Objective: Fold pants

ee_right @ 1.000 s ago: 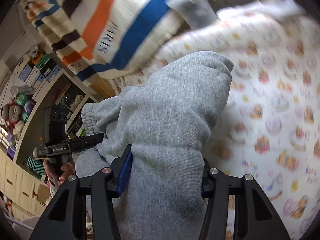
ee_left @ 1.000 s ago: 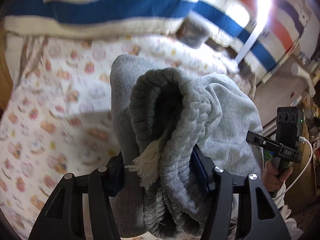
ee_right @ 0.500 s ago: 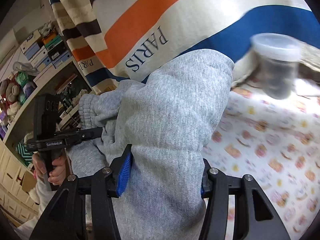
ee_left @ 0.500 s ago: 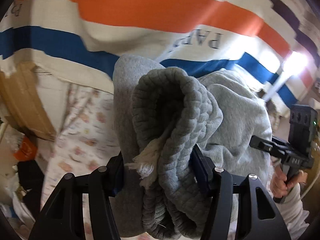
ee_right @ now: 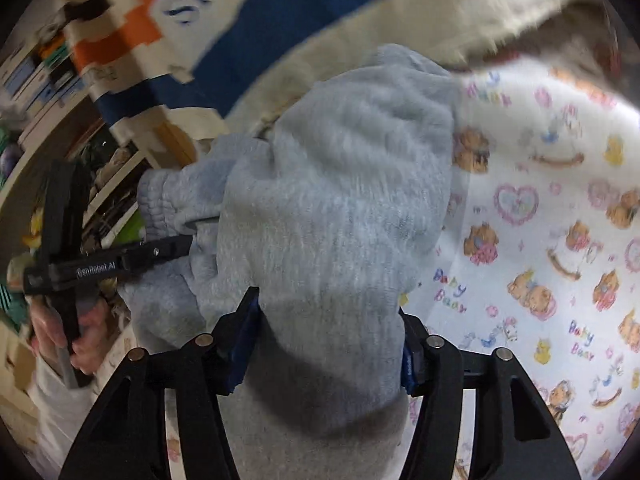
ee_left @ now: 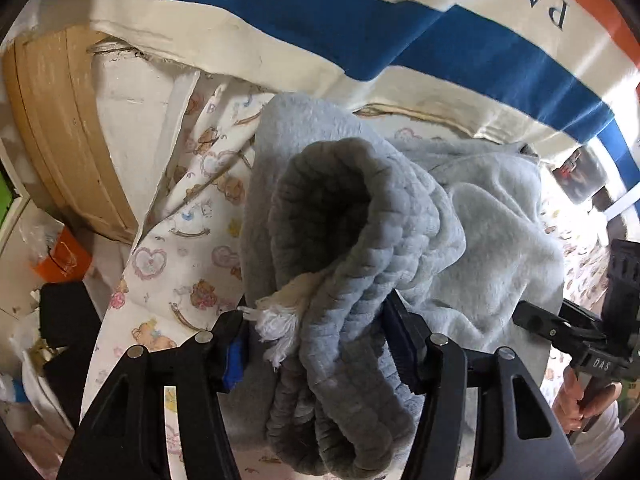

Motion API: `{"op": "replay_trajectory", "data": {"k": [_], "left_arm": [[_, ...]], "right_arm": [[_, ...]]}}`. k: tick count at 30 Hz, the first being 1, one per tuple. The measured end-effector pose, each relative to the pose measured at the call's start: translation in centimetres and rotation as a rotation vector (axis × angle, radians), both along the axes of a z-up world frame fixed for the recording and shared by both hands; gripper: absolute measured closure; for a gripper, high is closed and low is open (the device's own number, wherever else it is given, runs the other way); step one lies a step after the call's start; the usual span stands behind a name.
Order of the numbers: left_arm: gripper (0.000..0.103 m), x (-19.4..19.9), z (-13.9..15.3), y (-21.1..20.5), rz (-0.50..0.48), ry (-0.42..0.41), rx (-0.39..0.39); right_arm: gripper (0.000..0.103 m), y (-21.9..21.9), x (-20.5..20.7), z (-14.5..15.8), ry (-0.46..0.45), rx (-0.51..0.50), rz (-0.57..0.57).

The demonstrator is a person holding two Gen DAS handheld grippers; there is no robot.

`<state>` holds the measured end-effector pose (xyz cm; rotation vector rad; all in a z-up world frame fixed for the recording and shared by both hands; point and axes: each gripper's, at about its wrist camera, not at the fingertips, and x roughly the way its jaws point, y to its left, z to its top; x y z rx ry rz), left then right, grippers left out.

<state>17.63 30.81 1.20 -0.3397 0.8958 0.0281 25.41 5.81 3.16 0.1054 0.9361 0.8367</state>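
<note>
Grey fleece pants [ee_left: 360, 240] hang bunched between both grippers above a bed sheet printed with teddy bears [ee_left: 168, 272]. My left gripper [ee_left: 316, 344] is shut on the ribbed waistband, with a frayed white drawstring [ee_left: 276, 316] sticking out. My right gripper [ee_right: 326, 336] is shut on a thick fold of the same pants [ee_right: 340, 200]. The right gripper also shows at the right edge of the left wrist view [ee_left: 560, 328], and the left gripper shows at the left of the right wrist view [ee_right: 132, 260], biting the waistband.
A striped blanket in cream, blue and orange [ee_left: 400, 32] lies along the far side of the bed. A wooden bed frame [ee_left: 60, 120] and an orange box [ee_left: 64, 256] are at the left. Shelves with clutter [ee_right: 48, 80] stand left in the right wrist view.
Both grippers have swung with the pants, down and towards the bed's edge; the blanket has slid up in view and more of the printed sheet shows. Both grips are unchanged.
</note>
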Motion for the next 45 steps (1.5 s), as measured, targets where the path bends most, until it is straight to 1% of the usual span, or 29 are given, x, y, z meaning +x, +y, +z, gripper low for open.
{"op": "replay_trajectory", "data": {"k": [2,3,4,5,7,10,12,14,15,17,18,20,21,22,23,24,25,26,27,29,30,31,33,34,37,39,42,44,45], "left_arm": [[0.046,-0.1,0.6,-0.5,-0.01,0.0,0.024],[0.046,-0.1,0.9,-0.6,-0.011,0.007,0.016],[0.047,-0.3,1.4,-0.6,-0.01,0.011,-0.003],[0.049,-0.5,2.1,-0.4,-0.006,0.006,-0.021],[0.049,-1.7,3.8,-0.5,-0.006,-0.016,-0.026],[0.05,-2.9,5.6,-0.7,0.001,-0.007,-0.029],[0.05,-3.2,6.3,-1.0,-0.001,0.007,-0.003],[0.05,-3.6,6.8,-1.2,0.001,0.001,0.024],[0.05,-3.6,6.8,-1.2,0.0,0.005,0.029],[0.049,-3.2,5.9,-1.0,0.003,0.024,0.021],[0.049,-2.7,4.8,-0.7,0.007,0.043,0.019],[0.048,-1.6,1.7,-0.2,0.019,0.111,0.032],[0.048,-1.1,0.1,0.0,0.044,0.144,0.064],[0.043,-0.9,-1.1,0.2,0.066,0.14,0.095],[0.041,-1.2,-1.5,0.3,0.066,0.105,0.106],[0.04,-1.5,-1.4,0.4,0.058,0.075,0.105],[0.039,-1.9,-1.1,0.4,0.054,0.058,0.117],[0.037,-2.1,-0.6,0.1,0.05,0.046,0.155],[0.037,-2.3,-0.1,-0.4,0.041,0.034,0.203],[0.036,-2.9,1.3,-2.1,0.022,-0.001,0.336],[0.038,-3.4,2.1,-2.8,0.013,-0.027,0.358],[0.038,-3.9,2.9,-3.2,0.0,-0.056,0.344],[0.037,-5.1,4.5,-4.0,-0.012,-0.11,0.321],[0.034,-5.6,5.4,-4.6,-0.016,-0.132,0.329],[0.032,-7.0,7.5,-6.9,-0.057,-0.184,0.342],[0.026,-8.0,8.7,-8.6,-0.081,-0.231,0.332],[0.018,-9.8,10.6,-10.9,-0.081,-0.345,0.338],[0.007,-11.5,11.4,-12.7,-0.085,-0.424,0.342],[0.004,-12.2,11.6,-13.4,-0.082,-0.459,0.344]], "right_arm": [[0.044,0.1,-0.3,0.5,0.003,0.001,0.005],[0.044,0.1,-0.4,0.8,0.0,-0.003,0.009],[0.045,0.1,-0.4,1.0,0.018,0.0,0.006],[0.045,-0.3,-0.3,1.3,0.086,0.038,-0.008],[0.047,-1.1,0.1,2.1,0.168,0.1,-0.005],[0.047,-1.9,-0.2,3.2,0.221,0.144,0.007],[0.047,-2.3,-0.7,3.6,0.267,0.157,0.021],[0.047,-2.3,-1.2,4.0,0.289,0.159,0.035],[0.047,-2.3,-1.3,4.0,0.287,0.156,0.036],[0.047,-2.7,-1.5,3.0,0.282,0.147,0.017],[0.047,-2.7,-1.5,2.5,0.287,0.137,0.005],[0.046,-2.6,-0.4,0.1,0.307,0.074,-0.026],[0.045,-2.4,-0.5,-1.0,0.308,0.041,-0.028],[0.04,-2.3,-0.5,-2.4,0.289,-0.001,-0.034],[0.032,-2.6,-0.3,-3.2,0.243,0.008,-0.045],[0.022,-2.8,-0.3,-3.5,0.216,0.021,-0.049],[0.022,-3.0,-0.5,-3.5,0.182,0.018,-0.045],[0.022,-2.9,-0.8,-3.1,0.149,0.004,-0.043],[0.022,-2.8,-1.1,-2.7,0.112,-0.016,-0.039],[0.022,-2.3,-2.1,-1.4,0.016,-0.085,-0.034],[0.022,-2.4,-2.5,-0.9,-0.01,-0.1,-0.036],[0.022,-2.7,-3.0,-0.1,-0.036,-0.107,-0.048],[0.022,-3.2,-3.2,1.3,-0.057,-0.093,-0.074],[0.022,-3.9,-3.3,1.8,-0.06,-0.076,-0.089],[0.022,-5.6,-3.7,3.9,-0.077,-0.058,-0.126],[0.022,-6.9,-4.4,4.9,-0.113,-0.07,-0.145],[0.022,-8.5,-6.0,6.9,-0.188,-0.076,-0.159],[0.022,-9.6,-7.2,8.0,-0.236,-0.075,-0.159],[0.019,-10.1,-7.8,8.3,-0.259,-0.077,-0.16]]}}
